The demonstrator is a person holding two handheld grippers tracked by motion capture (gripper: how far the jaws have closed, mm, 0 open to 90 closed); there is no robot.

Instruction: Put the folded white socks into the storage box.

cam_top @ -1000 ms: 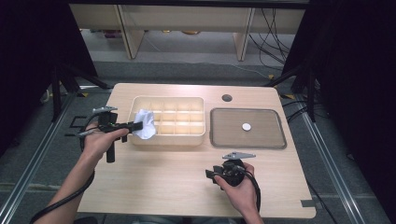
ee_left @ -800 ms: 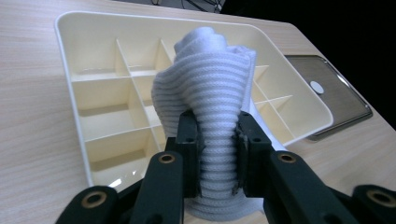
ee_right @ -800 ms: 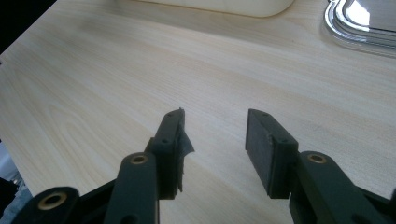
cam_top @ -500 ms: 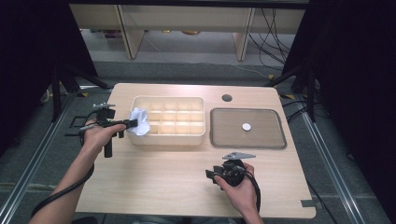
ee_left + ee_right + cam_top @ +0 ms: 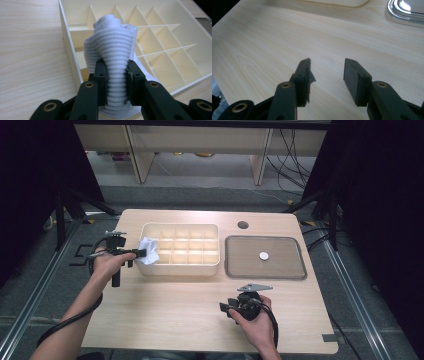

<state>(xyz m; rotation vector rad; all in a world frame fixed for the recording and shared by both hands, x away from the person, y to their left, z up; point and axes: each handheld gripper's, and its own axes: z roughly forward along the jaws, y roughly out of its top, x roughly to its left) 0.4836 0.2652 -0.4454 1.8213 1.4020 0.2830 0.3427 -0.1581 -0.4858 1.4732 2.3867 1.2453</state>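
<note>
the left gripper [image 5: 116, 82] clamps a rolled white ribbed cloth [image 5: 113, 55] between its pads, and in the high view the bundle sits at the 9 o'clock end of the cream divider box [image 5: 180, 270], hanging over the box's left wall and the cells just inside it. the cloth is not yet down in a compartment: from the left gripper view it stands above the partitions, with the nearest cells open under it, so the carrying looks done and the lowering and letting go are what is left, as far as i can judge. which exact cell it is meant for i cannot tell. the rest of the box's compartments look bare. the right gripper [image 5: 327, 75] rests low over the table [image 5: 165, 320] at about 5 o'clock from the box, jaws standing apart with nothing between them, taking no part in the work. at 3 o'clock from the box lies a grey tray [image 5: 295, 270] with a small white round piece [image 5: 263, 255] near its middle, untouched and well apart from both grippers. a small dark round hole [image 5: 243, 225] shows in the table at the far edge between box and tray.
</note>
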